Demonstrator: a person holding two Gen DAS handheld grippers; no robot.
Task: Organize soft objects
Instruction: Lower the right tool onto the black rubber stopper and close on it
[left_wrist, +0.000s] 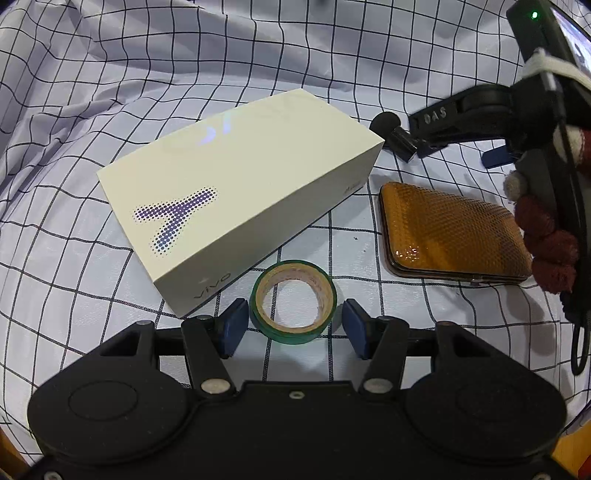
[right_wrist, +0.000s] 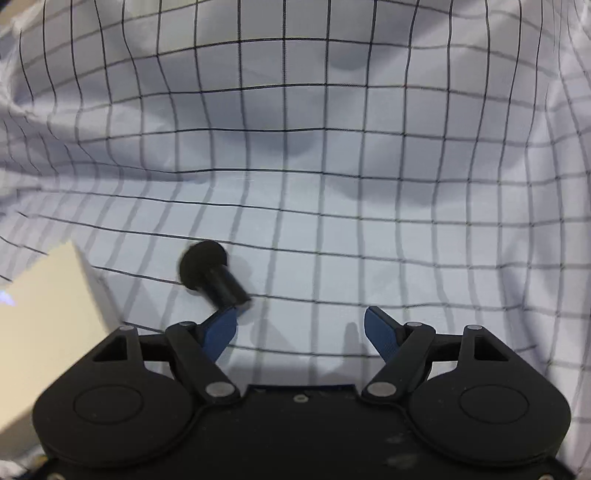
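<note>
A roll of green plastic tape (left_wrist: 293, 301) with a tan cardboard core lay flat on the wrinkled white cloth with a thin black grid (left_wrist: 110, 92). It sat between the blue ribbed pads of the left gripper (left_wrist: 294, 323). The left pad touched or nearly touched the roll's rim, while a small gap showed at the right pad, so the claw stood narrowed around the tape without a clear squeeze.

Just beyond the roll rested a smooth cream cardboard box (left_wrist: 240, 184), rectangular and closed, with "vivo" printed in grey on its near side and a dotted purple Y-shaped figure on its lid. What it held could not be seen. To its right lay a flat amber case with a glossy honeycomb texture (left_wrist: 454, 230), also shut.

Past the box lay a matte black plastic knob with a round head and short cylindrical stem (right_wrist: 212, 275). The right gripper (right_wrist: 301, 326), marked "DAS" on one finger, hung roughly half open and empty, its left blue pad touching or very near the stem's end.
</note>
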